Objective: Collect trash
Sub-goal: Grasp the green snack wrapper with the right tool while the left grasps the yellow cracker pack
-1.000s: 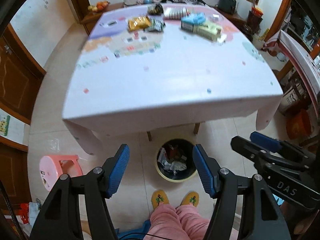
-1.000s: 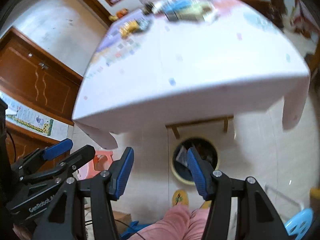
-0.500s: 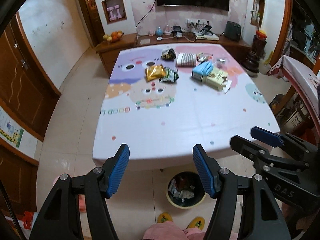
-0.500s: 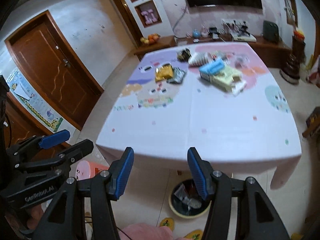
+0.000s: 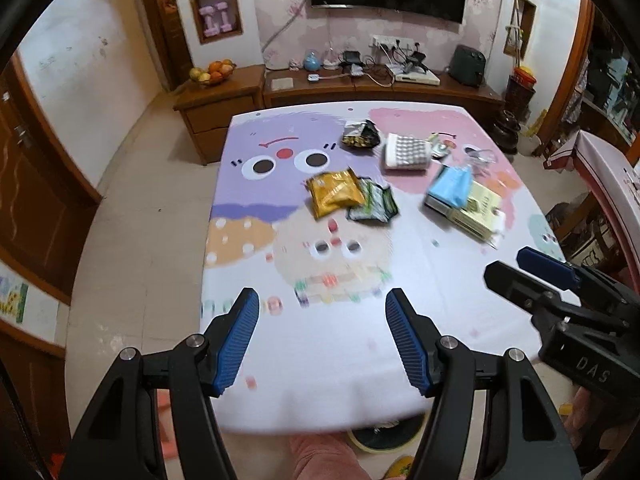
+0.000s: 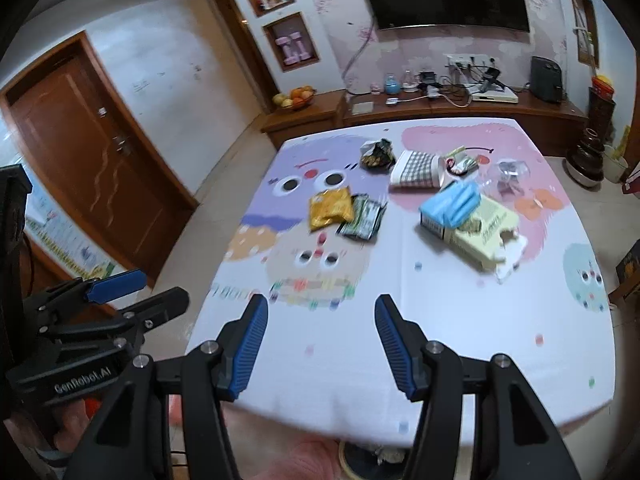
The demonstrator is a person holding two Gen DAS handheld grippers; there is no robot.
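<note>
Two grippers, left gripper (image 5: 322,336) and right gripper (image 6: 318,344), spread wide, nothing held, ribbed blue pads (image 5: 236,340) above near edge of cartoon-print tablecloth (image 5: 340,344). Beyond, mid-table: crinkled yellow foil packet (image 5: 334,192) touching green wrapper (image 5: 374,202); boxy pale carton (image 6: 480,232) under blue pack (image 6: 452,202). Bin rim (image 5: 380,438) below table edge.
</note>
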